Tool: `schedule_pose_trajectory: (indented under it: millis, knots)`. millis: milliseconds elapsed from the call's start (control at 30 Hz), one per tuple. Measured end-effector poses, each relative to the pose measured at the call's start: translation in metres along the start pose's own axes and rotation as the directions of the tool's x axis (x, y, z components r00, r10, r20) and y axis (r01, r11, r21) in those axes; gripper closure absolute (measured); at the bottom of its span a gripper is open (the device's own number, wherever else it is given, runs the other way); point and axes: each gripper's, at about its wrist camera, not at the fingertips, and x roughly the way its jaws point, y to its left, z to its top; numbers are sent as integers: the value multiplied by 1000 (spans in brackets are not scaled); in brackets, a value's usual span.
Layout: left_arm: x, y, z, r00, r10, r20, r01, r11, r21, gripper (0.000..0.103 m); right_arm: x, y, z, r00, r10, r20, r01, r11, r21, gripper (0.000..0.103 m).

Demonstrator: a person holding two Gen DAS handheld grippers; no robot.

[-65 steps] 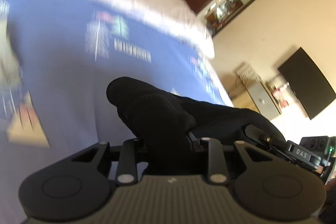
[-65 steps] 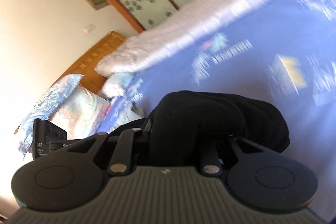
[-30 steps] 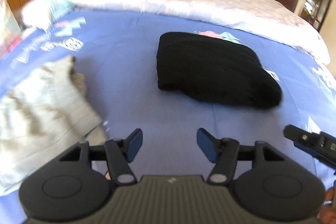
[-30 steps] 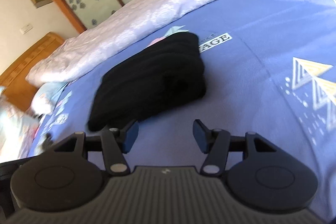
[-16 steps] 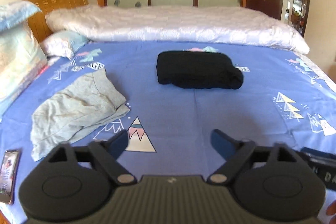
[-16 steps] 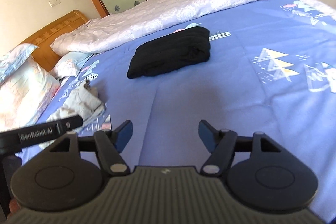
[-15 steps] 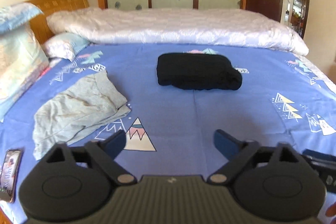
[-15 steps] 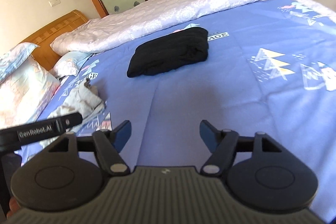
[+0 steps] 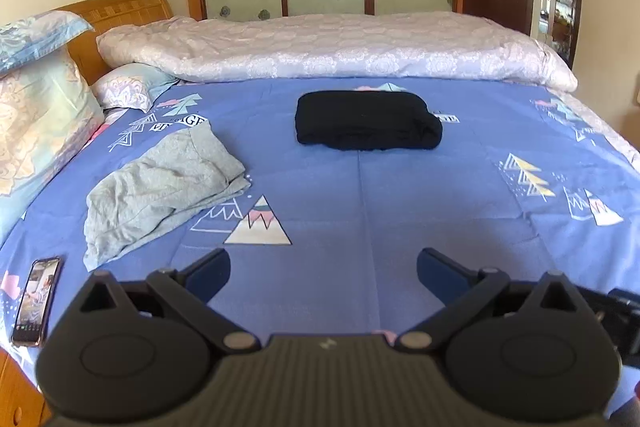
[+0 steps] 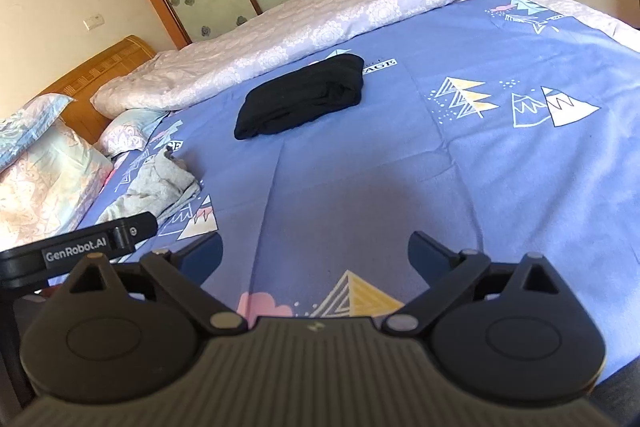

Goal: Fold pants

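Black pants point(image 9: 367, 121) lie folded into a compact bundle mid-bed.

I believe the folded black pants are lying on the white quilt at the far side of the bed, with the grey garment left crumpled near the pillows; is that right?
Not quite: the left wrist view shows the folded black pants on the blue sheet, just in front of the white quilt, not on it. The grey garment does lie crumpled near the pillows.
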Motion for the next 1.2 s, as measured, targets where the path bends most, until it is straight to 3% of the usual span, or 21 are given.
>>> schedule_pose_trajectory:
  millis: [300,467,633,1200]
  knots:
    - [-5,-28,-14,999,-41,-33,43,997,67,0,-14,-26,-3,1000,-16,-3,16,998,59,0]
    - [-3,-40,-13,998,-15,-63,21,994,106,0,-9,-41,-1,999,-22,-34,25,995,101,0]
    - [1,-40,-12,997,-3,-79,10,997,81,0,-4,-53,-4,998,-2,-68,11,991,134,0]
    - [12,-47,-16,995,74,-65,-63,986,151,0,2,-73,-6,990,40,-139,-16,986,167,0]
